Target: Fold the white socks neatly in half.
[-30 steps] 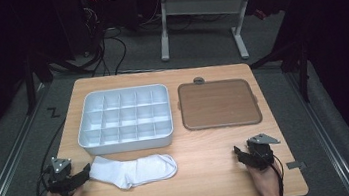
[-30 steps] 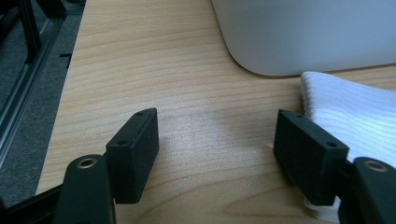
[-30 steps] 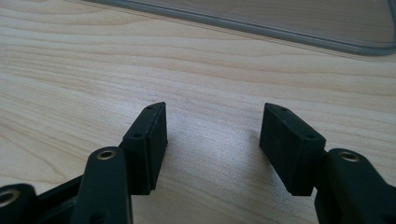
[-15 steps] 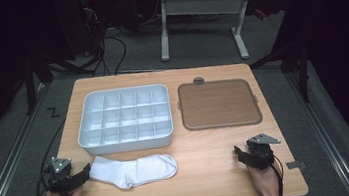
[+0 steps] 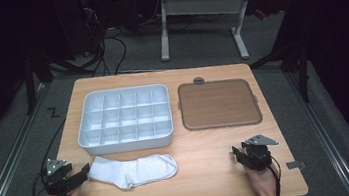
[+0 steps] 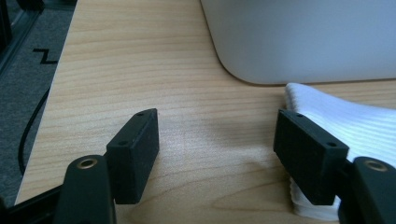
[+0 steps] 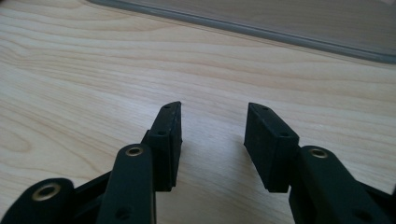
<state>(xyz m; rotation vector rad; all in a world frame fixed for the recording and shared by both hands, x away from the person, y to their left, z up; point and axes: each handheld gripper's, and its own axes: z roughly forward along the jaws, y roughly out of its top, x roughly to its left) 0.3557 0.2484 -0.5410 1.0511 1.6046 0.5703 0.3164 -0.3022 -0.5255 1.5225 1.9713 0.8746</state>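
Jaws on the right gripper (image 5: 240, 153) have just been closing toward each other, nothing between them, yet a clear gap remains over bare wood; both hands sit where they were 1 second earlier. At the table's (image 5: 213, 184) near edge lies the white sock (image 5: 133, 169), just in front of the grey compartment tray (image 5: 124, 118). Beside its cuff end, the left gripper (image 5: 82, 175) is spread wide, 1 jaw against the fabric. Right of the tray rests a brown board (image 5: 218, 103).
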